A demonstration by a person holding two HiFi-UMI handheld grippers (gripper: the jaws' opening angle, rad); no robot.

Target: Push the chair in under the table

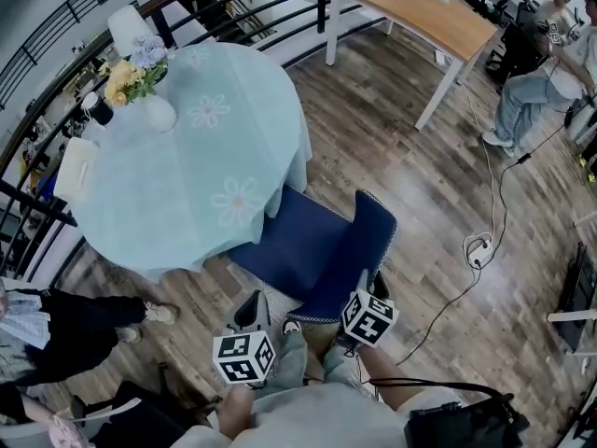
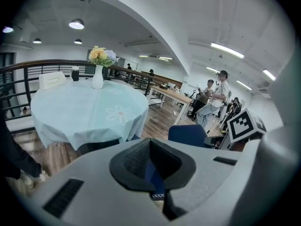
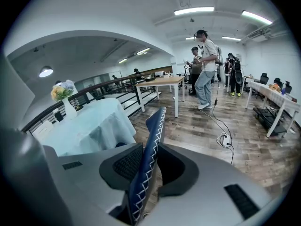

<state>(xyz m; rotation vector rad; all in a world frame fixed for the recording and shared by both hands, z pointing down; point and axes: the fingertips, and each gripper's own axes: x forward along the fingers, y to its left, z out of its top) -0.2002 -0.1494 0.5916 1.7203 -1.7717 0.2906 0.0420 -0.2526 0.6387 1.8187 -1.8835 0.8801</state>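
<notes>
A dark blue chair [image 1: 289, 245] stands with its seat partly under the round table [image 1: 187, 166], which is draped in a pale blue cloth. Its stitched backrest [image 1: 362, 245] faces me. My left gripper [image 1: 252, 304] is at the backrest's left end. In the left gripper view [image 2: 151, 166] its jaws are shut on a blue edge with white stitching. My right gripper [image 1: 371, 283] is at the right end. In the right gripper view [image 3: 143, 166] the stitched backrest [image 3: 155, 131] runs up between the pads, which press on it.
A white vase of flowers [image 1: 154, 110], a black cup [image 1: 98, 108] and a white box [image 1: 75, 168] sit on the table. A black railing [image 1: 56, 26] curves behind it. A wooden desk [image 1: 420, 12], seated people [image 1: 541, 73], a floor power strip [image 1: 478, 248] and a person [image 1: 65, 325] surround me.
</notes>
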